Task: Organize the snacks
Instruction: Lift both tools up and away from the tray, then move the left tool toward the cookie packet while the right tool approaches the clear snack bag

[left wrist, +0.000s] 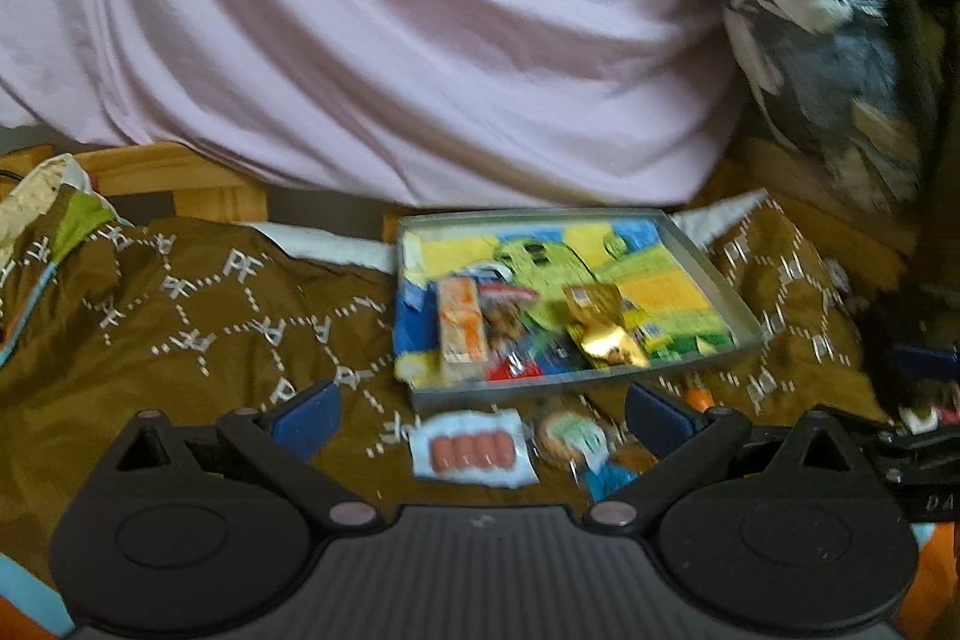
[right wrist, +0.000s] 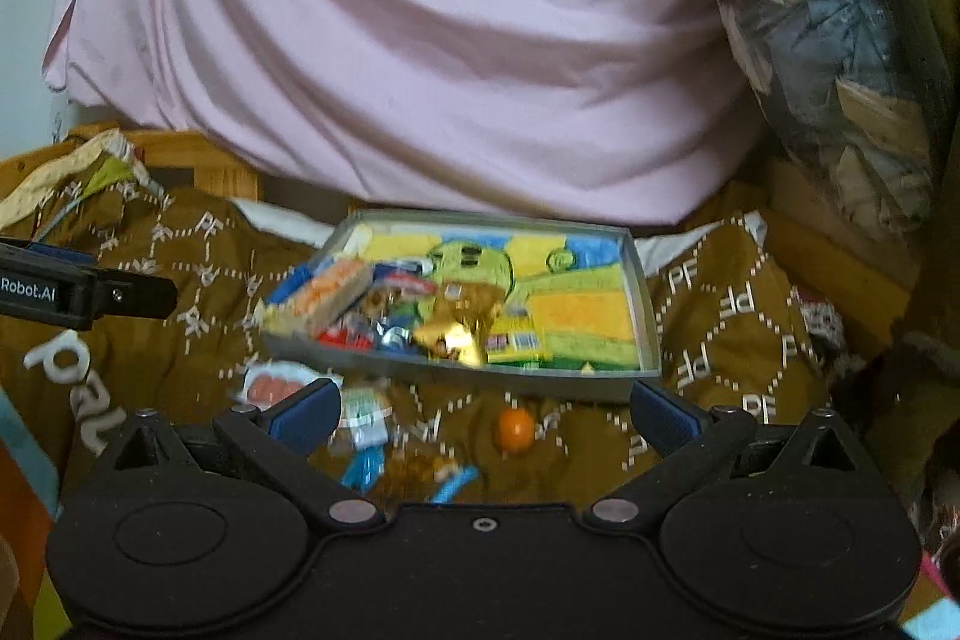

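you're holding both the left gripper and right gripper spread apart and empty near the tray, its blurred snacks blending together.

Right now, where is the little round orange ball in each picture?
Left wrist view: the small round orange ball peeks out at lower right, just below the shallow grey tray's near edge, partly hidden by a blue claw pad.
Right wrist view: the ball sits in plain sight at lower centre on the brown patterned cloth.
Shared landmark: the tray.
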A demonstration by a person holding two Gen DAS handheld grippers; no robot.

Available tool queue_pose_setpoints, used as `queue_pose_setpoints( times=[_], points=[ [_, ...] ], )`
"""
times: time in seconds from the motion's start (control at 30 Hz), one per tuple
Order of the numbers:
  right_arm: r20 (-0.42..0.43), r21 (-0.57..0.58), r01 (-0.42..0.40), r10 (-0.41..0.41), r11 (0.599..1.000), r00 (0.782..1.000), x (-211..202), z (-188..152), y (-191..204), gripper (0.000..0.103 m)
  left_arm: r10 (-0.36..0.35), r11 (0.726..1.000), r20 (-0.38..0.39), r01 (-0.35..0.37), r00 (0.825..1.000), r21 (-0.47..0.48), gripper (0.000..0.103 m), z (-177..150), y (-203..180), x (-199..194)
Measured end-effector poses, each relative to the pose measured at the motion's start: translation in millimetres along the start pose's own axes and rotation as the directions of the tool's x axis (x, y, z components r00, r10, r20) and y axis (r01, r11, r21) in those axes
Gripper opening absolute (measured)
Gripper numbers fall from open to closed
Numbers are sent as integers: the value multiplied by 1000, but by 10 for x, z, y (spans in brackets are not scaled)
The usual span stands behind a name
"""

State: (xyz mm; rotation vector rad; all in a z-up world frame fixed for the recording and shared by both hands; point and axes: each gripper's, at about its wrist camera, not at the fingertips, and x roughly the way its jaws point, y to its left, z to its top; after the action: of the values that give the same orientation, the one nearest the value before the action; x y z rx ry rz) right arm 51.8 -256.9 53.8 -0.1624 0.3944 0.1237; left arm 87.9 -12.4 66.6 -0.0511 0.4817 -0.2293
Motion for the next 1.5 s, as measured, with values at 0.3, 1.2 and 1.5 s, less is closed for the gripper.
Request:
queue_pose_setpoints(
  times=[0.3,1.2,1.5],
  points=[
    [-66,-44,-36,33,998,997,-29,-188,79,102,-16,999,-99,21,995,48,103,-236,-115,24],
    [-192,-61,-103,89,993,977,138,-462,192,102,-11,996,-198,28,980,85,103,-490,-91,173],
    [-184,-55,-101,89,993,979,240,-461,169,102,-17,997,-208,33,978,75,103,-503,-68,280]
  ],
)
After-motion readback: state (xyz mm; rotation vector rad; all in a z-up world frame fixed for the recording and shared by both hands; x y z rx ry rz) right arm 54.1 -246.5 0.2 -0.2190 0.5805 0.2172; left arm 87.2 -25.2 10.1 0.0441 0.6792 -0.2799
